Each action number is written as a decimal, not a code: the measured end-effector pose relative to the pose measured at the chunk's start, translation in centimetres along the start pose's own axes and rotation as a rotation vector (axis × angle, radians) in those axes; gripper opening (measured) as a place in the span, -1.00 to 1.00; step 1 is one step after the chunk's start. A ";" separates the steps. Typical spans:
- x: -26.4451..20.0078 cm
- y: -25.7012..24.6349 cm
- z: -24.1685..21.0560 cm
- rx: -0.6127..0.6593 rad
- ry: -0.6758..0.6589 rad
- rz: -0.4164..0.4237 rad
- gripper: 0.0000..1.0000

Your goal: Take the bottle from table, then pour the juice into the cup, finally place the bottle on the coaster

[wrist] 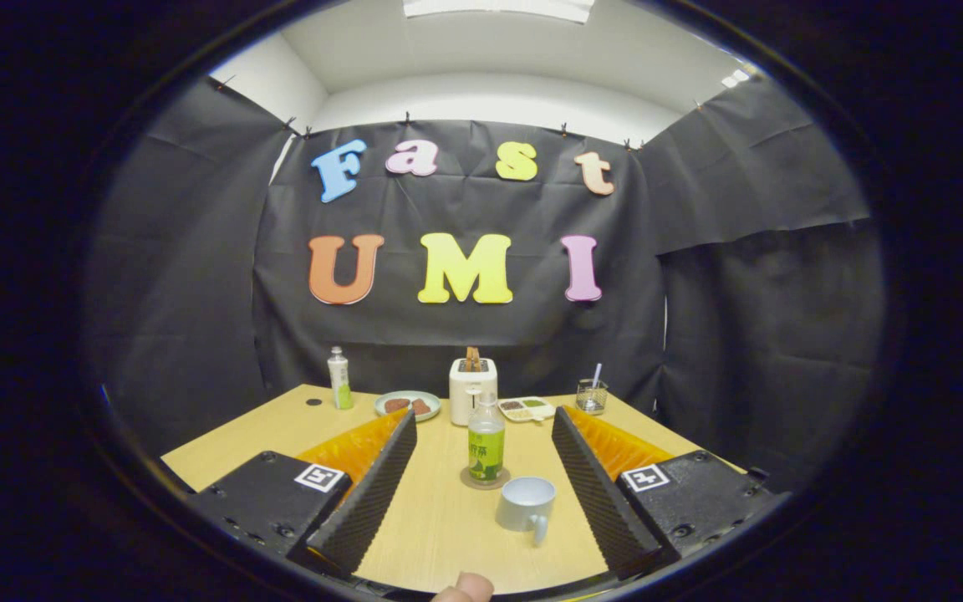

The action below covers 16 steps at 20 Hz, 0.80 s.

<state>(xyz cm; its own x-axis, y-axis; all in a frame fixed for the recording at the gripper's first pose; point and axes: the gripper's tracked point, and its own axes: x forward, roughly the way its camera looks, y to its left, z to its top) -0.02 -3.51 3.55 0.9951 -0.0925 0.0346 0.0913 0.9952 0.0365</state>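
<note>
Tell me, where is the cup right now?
In the gripper view, the cup stands on the table between the open fingers, toward the right one, just in front of the juice bottle on its coaster.

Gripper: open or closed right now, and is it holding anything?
Gripper: open, holding nothing; the bottle on its coaster and the cup stand between the spread fingers, untouched.

Bottle [486,447] on coaster [485,480] between the open tool [481,422] fingers, cup [525,505] just right, toaster [472,390] behind
</note>
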 end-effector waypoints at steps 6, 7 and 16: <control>-3.5 -1.0 -1.0 -0.035 -0.003 -0.030 1.00; -4.1 -1.1 -1.1 -0.024 -0.007 -0.026 1.00; -4.8 -0.3 -2.1 0.046 -0.030 -0.010 1.00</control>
<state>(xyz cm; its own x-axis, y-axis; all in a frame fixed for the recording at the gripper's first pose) -4.72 -3.34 1.27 0.9926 -0.1038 0.0638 0.0984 0.9917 0.0829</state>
